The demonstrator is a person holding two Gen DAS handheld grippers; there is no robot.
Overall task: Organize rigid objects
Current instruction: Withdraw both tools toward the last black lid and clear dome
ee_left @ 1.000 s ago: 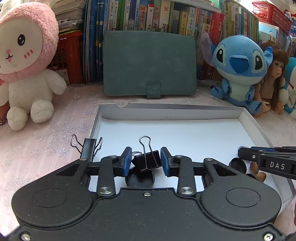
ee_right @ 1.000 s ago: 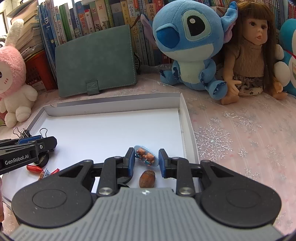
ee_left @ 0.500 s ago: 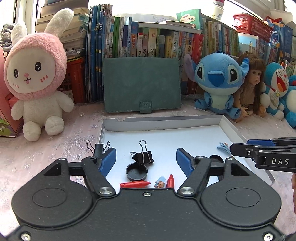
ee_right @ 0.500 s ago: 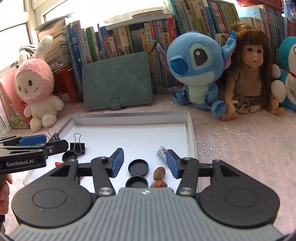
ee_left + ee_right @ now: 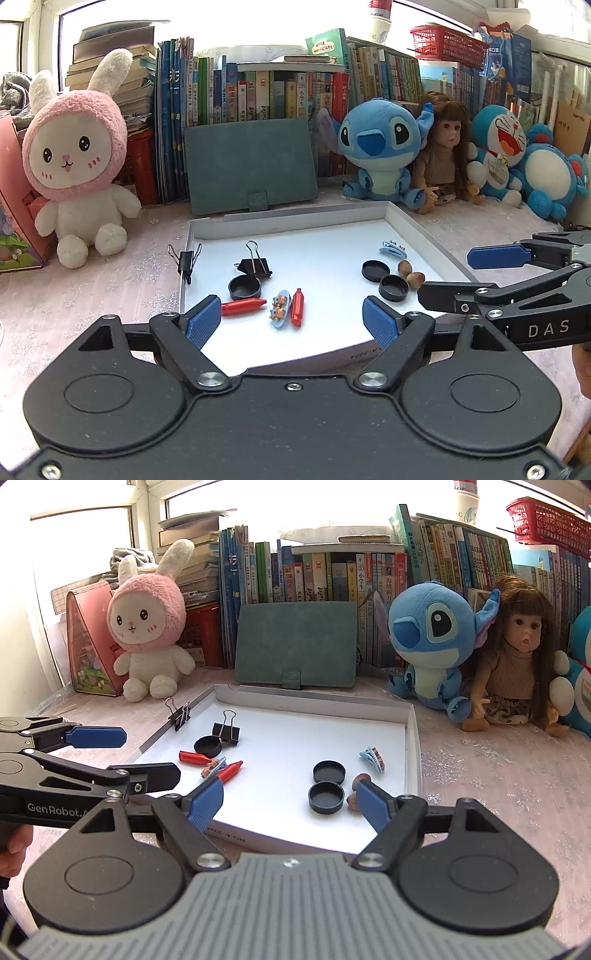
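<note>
A white tray (image 5: 421, 229) (image 5: 412, 738) holds small items in two groups. On its left: a black binder clip (image 5: 255, 264) (image 5: 225, 731), a black cap (image 5: 244, 287), two red crayons (image 5: 242, 306) and a blue hair clip (image 5: 280, 307). On its right: two black caps (image 5: 328, 782), a blue hair clip (image 5: 372, 758) and nuts (image 5: 410, 273). Another binder clip (image 5: 185, 260) (image 5: 179, 713) sits on the tray's left rim. My left gripper (image 5: 291, 323) is open and empty, above the tray's near edge. My right gripper (image 5: 290, 803) is open and empty there too.
A green notebook (image 5: 251, 166) leans on a row of books behind the tray. A pink rabbit plush (image 5: 77, 166) sits at the left. A blue Stitch plush (image 5: 380, 147), a doll (image 5: 443, 155) and more plush toys sit at the right. Pink cloth covers the table.
Both grippers opened, letting go of the binder clip and the blue hair clip in the tray, then drew back and up from the tray.
</note>
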